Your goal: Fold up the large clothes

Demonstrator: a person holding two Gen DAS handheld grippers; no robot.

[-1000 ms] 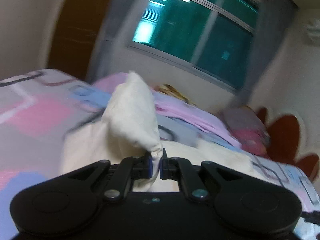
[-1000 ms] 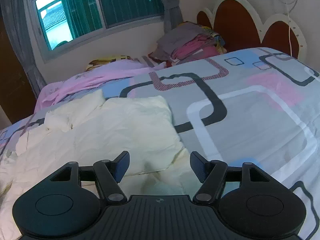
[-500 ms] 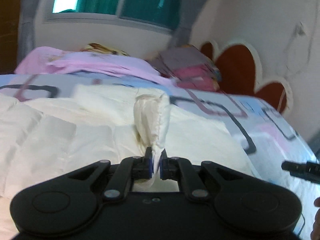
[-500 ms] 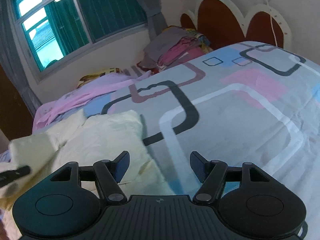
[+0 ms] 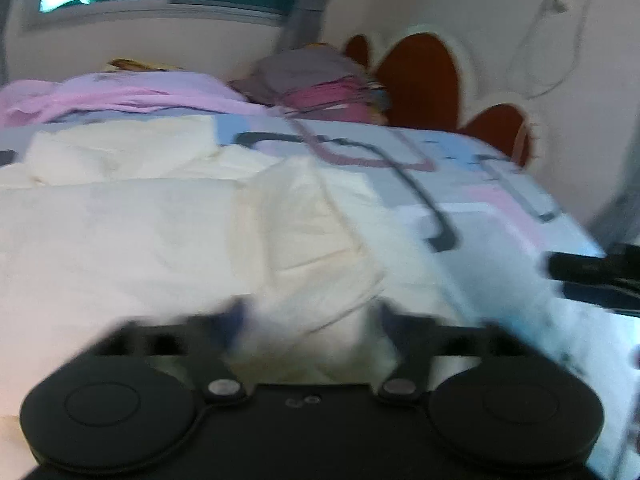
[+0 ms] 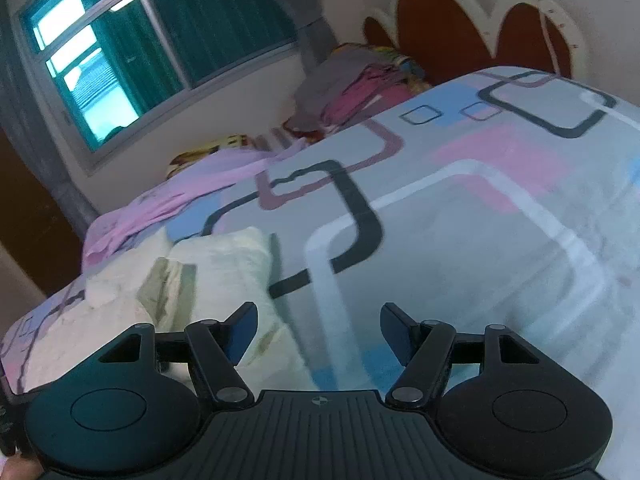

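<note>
Dim daylight from window (image 6: 132,68), heavy motion blur (left view), fisheye-bent edges

Bed: sheet (image 6: 460,240) grey with pink and blue patches, looped dark and white lines; it fills the lower half of both views.
Headboard (image 6: 440,32): brown rounded lobes edged in cream, against the wall at the bed's far end.
Wall (image 5: 460,8): cream, plain; a thin cord (image 5: 560,40) hangs on it by the headboard.
Window (image 6: 140,60): pale frame, green panes, bright patches at its left.
Curtain (image 6: 36,120): grey, beside the window.
Pile (image 6: 352,80): grey and pink cloth by the headboard.
Pink cloth (image 6: 168,204): crumpled along the bed's far edge, below the window.
</note>
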